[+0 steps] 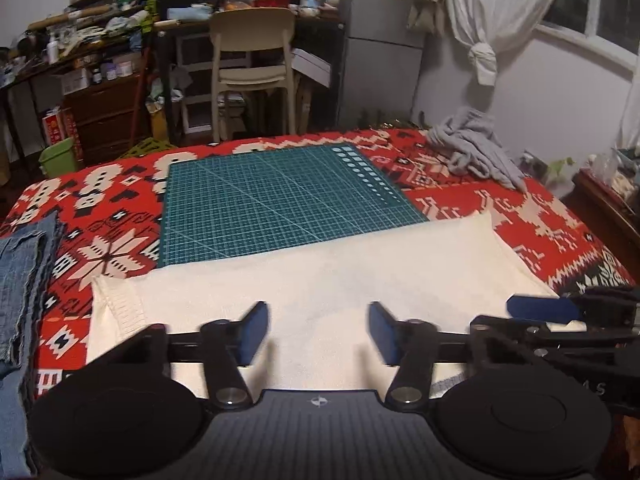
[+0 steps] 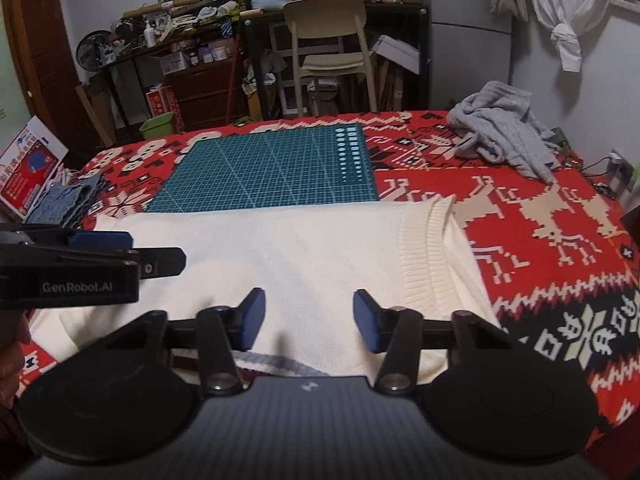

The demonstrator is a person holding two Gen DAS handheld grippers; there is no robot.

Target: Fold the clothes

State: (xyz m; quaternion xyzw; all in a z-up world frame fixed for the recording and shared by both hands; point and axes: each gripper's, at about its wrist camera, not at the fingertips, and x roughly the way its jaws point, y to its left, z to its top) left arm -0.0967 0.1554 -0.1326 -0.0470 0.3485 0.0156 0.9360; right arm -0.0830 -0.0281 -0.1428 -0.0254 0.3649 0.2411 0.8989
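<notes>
Each handheld gripper is black, with two round matte discs flanking a ribbed dark grey housing stamped with a small pale emblem. Angled black link arms pivot on silver screws and carry fingers faced with blue pads (image 1: 256, 330). The left gripper (image 2: 100, 242), seen side-on, bears white "GenRobot.AI" lettering; the right gripper (image 1: 542, 307) shows a similar blue pad and small silver screws

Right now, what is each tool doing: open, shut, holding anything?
Left tool: open, pads apart above the white sweater, gripping nothing.
Right tool: open above the same sweater, gripping nothing.
</notes>
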